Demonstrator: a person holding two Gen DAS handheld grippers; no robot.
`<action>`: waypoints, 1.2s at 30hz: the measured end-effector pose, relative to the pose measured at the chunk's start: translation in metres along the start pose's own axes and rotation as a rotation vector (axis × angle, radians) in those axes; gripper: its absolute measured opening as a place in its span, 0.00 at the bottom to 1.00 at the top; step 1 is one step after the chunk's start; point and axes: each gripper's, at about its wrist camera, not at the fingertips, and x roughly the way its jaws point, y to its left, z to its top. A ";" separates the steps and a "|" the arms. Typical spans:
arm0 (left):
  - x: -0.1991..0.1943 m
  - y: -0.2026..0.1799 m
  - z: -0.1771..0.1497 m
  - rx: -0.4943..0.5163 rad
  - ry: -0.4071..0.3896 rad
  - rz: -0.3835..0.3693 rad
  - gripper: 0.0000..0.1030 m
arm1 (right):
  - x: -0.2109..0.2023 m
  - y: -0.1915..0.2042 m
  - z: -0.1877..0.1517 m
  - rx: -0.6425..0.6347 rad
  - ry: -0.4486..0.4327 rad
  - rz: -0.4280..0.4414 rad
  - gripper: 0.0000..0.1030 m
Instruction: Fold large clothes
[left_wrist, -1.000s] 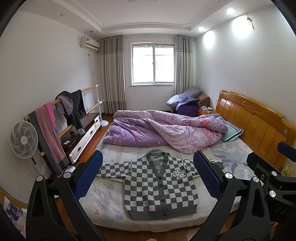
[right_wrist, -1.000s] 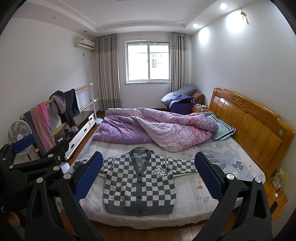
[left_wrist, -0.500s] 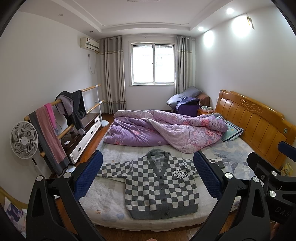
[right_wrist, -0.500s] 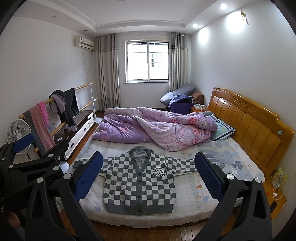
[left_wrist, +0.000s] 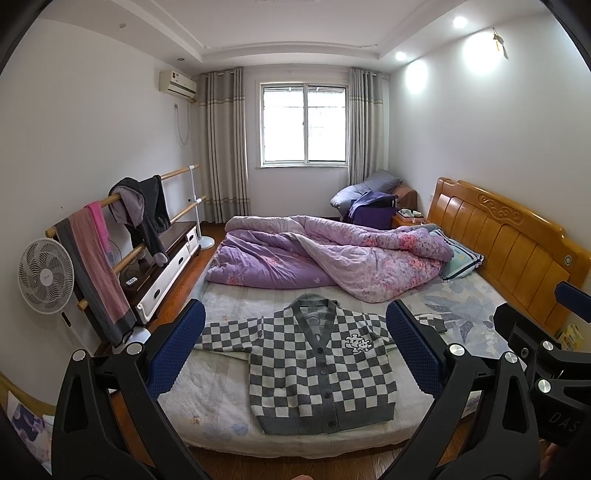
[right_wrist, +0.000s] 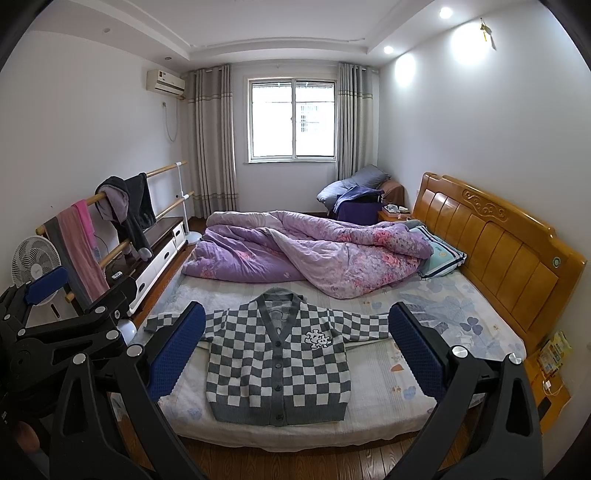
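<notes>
Left gripper (left_wrist: 295, 350) wide open, nothing in it, held in the air off the near edge of the bed (left_wrist: 207, 402). Right gripper (right_wrist: 295, 350) same: jaws spread wide, empty, clear of the fabric. The two sit side by side; each shows at the edge of the other's view.

Cardigan (right_wrist: 277, 365), grey-and-white check, lies flat and face up on the near half of the bed, buttoned, both sleeves stretched out sideways, hem toward the near edge. White patch on the chest. Unfolded.

Purple quilt (right_wrist: 306, 254) bunched on the far half of the bed, close to the collar; cannot tell if it touches. Pillow (right_wrist: 441, 258) by the wooden headboard (right_wrist: 498, 243). Rail (left_wrist: 122, 254) with hanging clothes and a fan (left_wrist: 46, 277) along the left wall.
</notes>
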 end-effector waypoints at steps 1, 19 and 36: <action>-0.001 0.001 -0.001 -0.001 0.001 -0.001 0.96 | 0.000 0.000 0.001 -0.001 0.002 -0.002 0.93; 0.012 0.014 0.008 -0.004 0.037 -0.014 0.96 | 0.007 0.016 -0.001 -0.004 0.031 -0.011 0.93; 0.063 0.043 0.012 -0.013 0.122 -0.045 0.95 | 0.052 0.050 0.008 -0.017 0.105 -0.013 0.93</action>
